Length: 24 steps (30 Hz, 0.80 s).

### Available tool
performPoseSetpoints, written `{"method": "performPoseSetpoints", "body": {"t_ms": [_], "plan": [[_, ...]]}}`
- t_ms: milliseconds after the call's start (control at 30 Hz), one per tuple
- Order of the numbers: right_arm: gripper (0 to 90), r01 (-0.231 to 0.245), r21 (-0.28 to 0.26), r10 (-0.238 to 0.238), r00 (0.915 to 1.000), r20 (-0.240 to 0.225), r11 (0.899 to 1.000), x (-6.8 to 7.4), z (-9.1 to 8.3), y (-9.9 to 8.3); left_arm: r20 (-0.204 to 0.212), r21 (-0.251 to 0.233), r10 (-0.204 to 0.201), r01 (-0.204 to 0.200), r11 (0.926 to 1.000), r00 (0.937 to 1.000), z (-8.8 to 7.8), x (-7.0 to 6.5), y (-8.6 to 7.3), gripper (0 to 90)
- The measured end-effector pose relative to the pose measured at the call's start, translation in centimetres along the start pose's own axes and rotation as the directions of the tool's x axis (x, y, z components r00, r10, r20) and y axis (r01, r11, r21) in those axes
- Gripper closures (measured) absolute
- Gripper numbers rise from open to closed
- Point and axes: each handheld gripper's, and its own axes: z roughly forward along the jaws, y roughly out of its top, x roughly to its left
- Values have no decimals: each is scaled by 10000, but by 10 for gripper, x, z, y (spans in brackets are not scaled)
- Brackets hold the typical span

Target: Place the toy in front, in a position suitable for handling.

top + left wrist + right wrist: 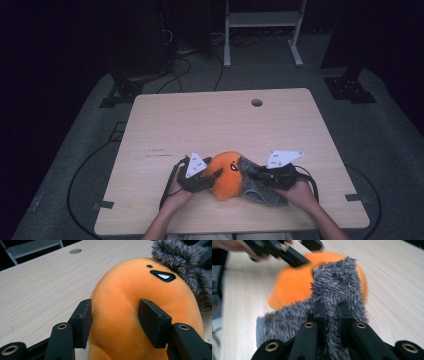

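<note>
A light wooden table point(200, 120) with a round cable hole point(257, 102) near its far edge carries everything in hand. Near its front edge, about midway across, lies an orange plush toy point(227, 175) with a small black-and-white eye patch point(162, 275) on its upper side. A grey fuzzy fabric cover point(260, 187) lies against the toy's right side and wraps part of it, its pile spreading onto the table toward the person.

The left gripper point(212, 176) comes in from the toy's left; in the left gripper view its black jaws sit on either side of a bulge of the orange plush and press into it, clamped on the toy. The right gripper point(250, 175) reaches from the right side; in the right gripper view its jaws stand close together with a fold of the grey fuzzy fabric pinched between them. Each gripper carries a pale three-cornered plate on top.
</note>
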Motion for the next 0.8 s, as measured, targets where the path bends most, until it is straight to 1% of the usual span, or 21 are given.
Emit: {"method": "performPoseSetpoints", "body": {"t_ms": [67,100,133,167,200,233,267,300,333,400,467,500,567,600,633,700,733,800], "plan": [[805,-162,267,150,9989,443,9995,-4,-2,-7,-131,-9,-79,79,10000,9999,0,2,-1,447],[806,-296,356,278,9983,518,9989,-4,-3,-9,-159,38,-124,125,9999,9998,0,4,-1,447],[805,-311,264,299,9986,436,9992,-3,-5,-10,-205,38,-130,131,9999,9997,1,6,-1,447],[805,-234,102,231,9993,283,9997,0,-5,-10,-247,66,-142,143,9999,9996,1,6,-1,449],[804,-139,-79,139,9999,-35,9999,5,-5,-8,-228,38,-190,191,9998,9996,3,7,-1,451],[804,-121,-362,100,9983,-566,9993,9,-4,-5,-212,46,-209,210,9998,9996,3,7,-1,451],[804,-61,-542,9,9953,-965,9985,13,-1,-1,-218,82,-171,173,9998,9996,3,7,0,452],[804,171,-523,-230,9932,-1142,9985,18,3,3,-218,80,-162,164,9998,9996,3,6,0,454],[803,441,-413,-486,9920,-1164,9982,23,7,7,-239,85,-150,153,9998,9996,3,6,0,456],[804,662,-235,-685,9912,-1134,9975,27,15,9,-239,53,-265,266,9996,9994,3,6,-1,456],[804,639,-192,-654,9935,-928,9978,23,18,8,-287,91,-174,176,9998,9994,3,8,-1,457],[804,557,-222,-572,9955,-755,9982,21,17,7,-294,82,-164,166,9998,9994,3,8,-1,456],[804,452,-59,-454,9988,-208,9990,15,13,4,-272,79,-181,184,9998,9995,3,8,-2,456],[800,363,13,-363,9993,-20,9993,10,10,1,-290,77,-157,160,9998,9995,3,8,-1,456],[800,172,126,-174,9998,140,9998,4,8,-3,-296,65,-157,159,9999,9994,3,8,-1,455],[800,-255,352,249,9995,178,9991,-4,4,-10,-287,55,-154,156,9999,9995,4,7,-1,455],[801,-351,374,346,9993,123,9987,-5,3,-12,-274,61,-141,143,9999,9995,4,7,-1,455],[802,-297,213,299,9995,-78,9993,-1,1,-11,-311,70,-141,143,9999,9994,5,6,0,456]]}}
